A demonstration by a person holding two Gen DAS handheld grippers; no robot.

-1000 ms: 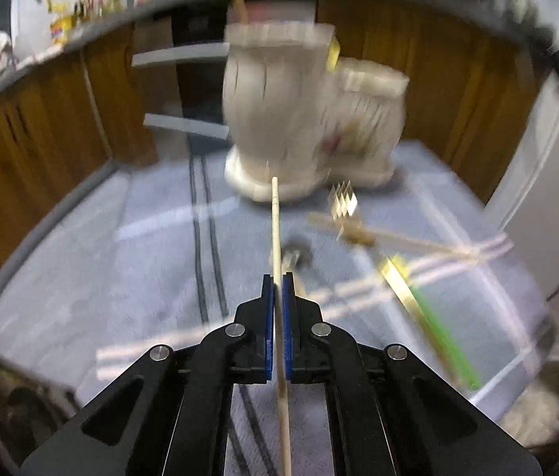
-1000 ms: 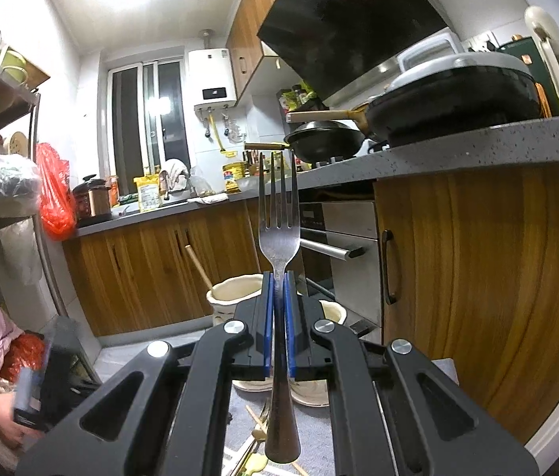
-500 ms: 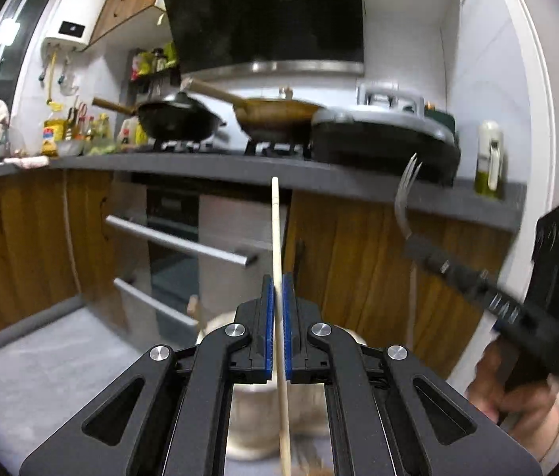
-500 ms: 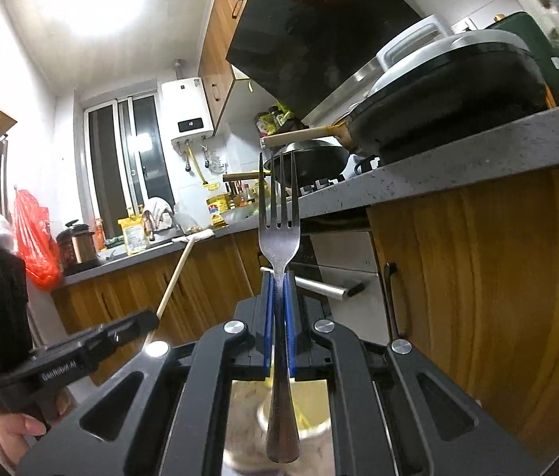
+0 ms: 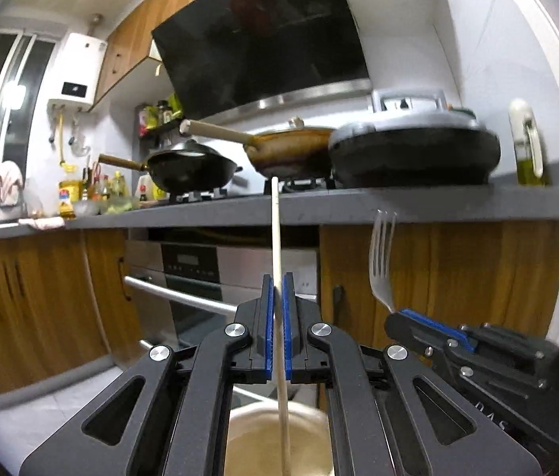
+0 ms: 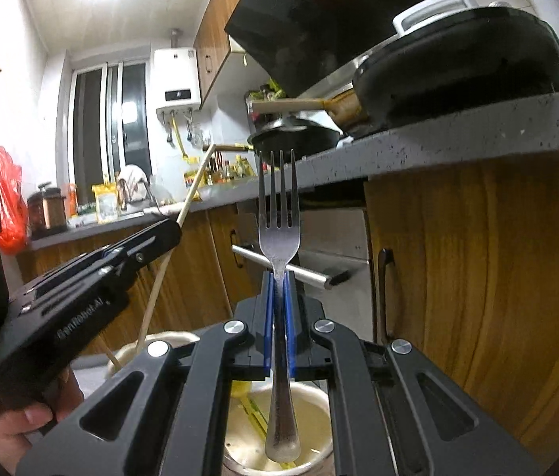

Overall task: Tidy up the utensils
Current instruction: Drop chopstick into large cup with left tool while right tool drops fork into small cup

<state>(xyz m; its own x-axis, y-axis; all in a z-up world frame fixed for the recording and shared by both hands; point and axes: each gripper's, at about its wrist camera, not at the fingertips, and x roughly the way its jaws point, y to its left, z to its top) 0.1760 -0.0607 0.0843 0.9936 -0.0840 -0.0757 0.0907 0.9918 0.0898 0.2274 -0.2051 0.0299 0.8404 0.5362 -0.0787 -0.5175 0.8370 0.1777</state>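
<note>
Left wrist view: left gripper clamps a wooden chopstick upright, lower end over the cream holder cup below.

Right wrist view: right gripper pinches a steel fork, handle end hanging inside the right-hand cup, tines up.

Risk: both grippers sit close together; releasing off-centre could send a utensil against a rim and out.
</note>
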